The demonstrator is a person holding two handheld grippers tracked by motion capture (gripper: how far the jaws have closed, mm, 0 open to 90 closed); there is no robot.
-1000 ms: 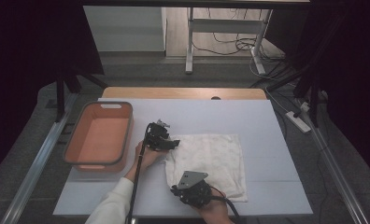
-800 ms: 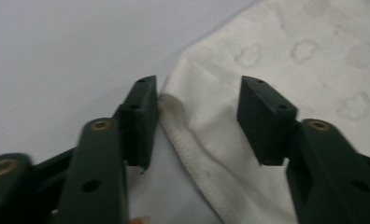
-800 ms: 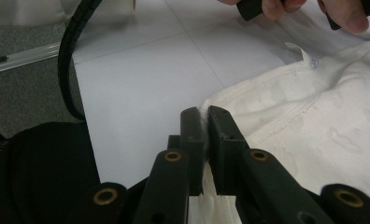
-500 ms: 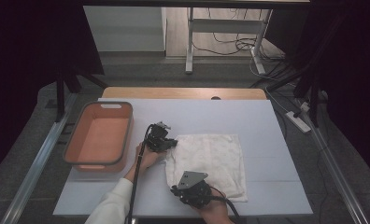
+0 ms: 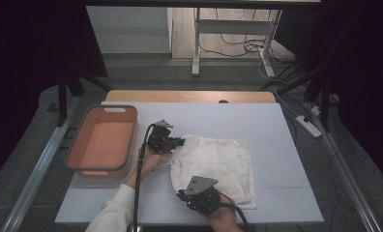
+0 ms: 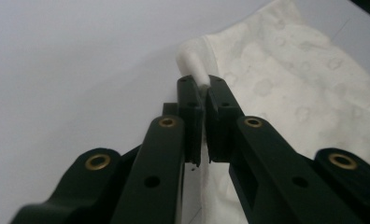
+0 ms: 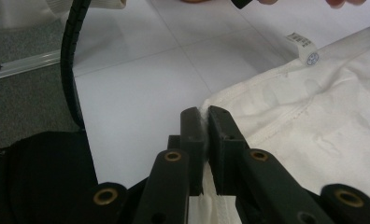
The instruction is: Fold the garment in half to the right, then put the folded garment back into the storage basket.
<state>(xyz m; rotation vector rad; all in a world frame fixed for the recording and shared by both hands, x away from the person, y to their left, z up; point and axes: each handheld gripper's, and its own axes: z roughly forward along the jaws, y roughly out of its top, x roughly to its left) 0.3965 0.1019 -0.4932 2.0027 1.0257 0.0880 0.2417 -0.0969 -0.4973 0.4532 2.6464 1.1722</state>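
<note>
A white patterned cloth (image 5: 218, 162) lies flat on the white table (image 5: 276, 130). My left gripper (image 5: 179, 141) is at the cloth's far left corner and has just closed on it; in the left gripper view the pinched cloth (image 6: 195, 70) bunches up above the fingertips (image 6: 188, 93). My right gripper (image 5: 182, 195) holds the near left corner. In the right gripper view the cloth's edge (image 7: 203, 114) sits squeezed between the fingertips (image 7: 220, 123), with the rest of the cloth (image 7: 323, 116) spreading to the right.
An orange tub (image 5: 102, 142) stands on the table left of the cloth. A small care label (image 7: 304, 49) hangs from the cloth's hem. The left gripper's cable (image 7: 71, 60) runs past the table's left side. Beyond the table stand metal frame legs (image 5: 195, 43) and floor cables.
The left gripper's jaws have shut on the cloth's far left corner and lifted it a little. The right gripper has stayed where it was.
</note>
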